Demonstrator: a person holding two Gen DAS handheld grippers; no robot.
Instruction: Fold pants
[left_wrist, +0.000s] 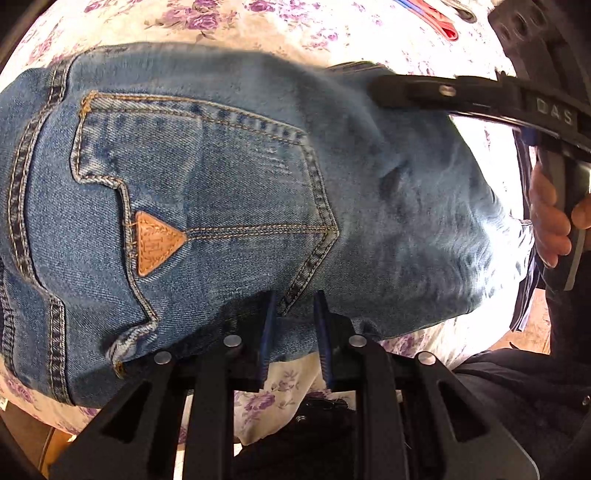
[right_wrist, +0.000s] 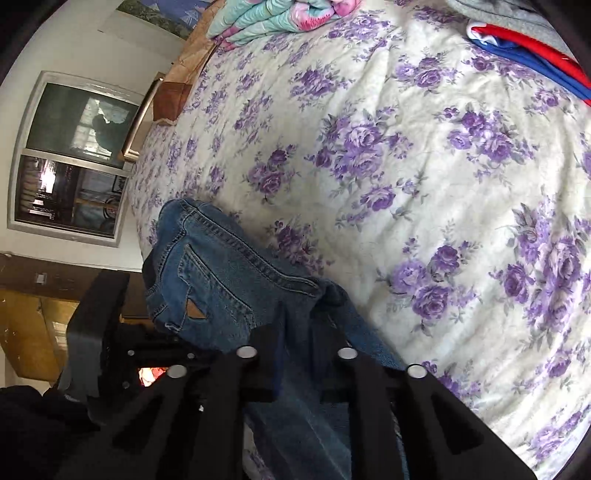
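Left wrist view: blue jeans (left_wrist: 229, 192) lie bunched on a flowered bedspread (left_wrist: 332, 29), back pocket up; the left gripper (left_wrist: 295, 314) sits at their near edge, narrowly parted, holding nothing visible. Right wrist view: the right gripper (right_wrist: 297, 332) appears clamped on denim, which could slip free and undo the fold. Far off are folded blankets (right_wrist: 266, 18), and a window (right_wrist: 74, 155) at left.

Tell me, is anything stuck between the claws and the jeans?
No. The left claw already sits at the edge of the blue denim jeans, and the right claw has denim between its fingers. Nothing else lies between.
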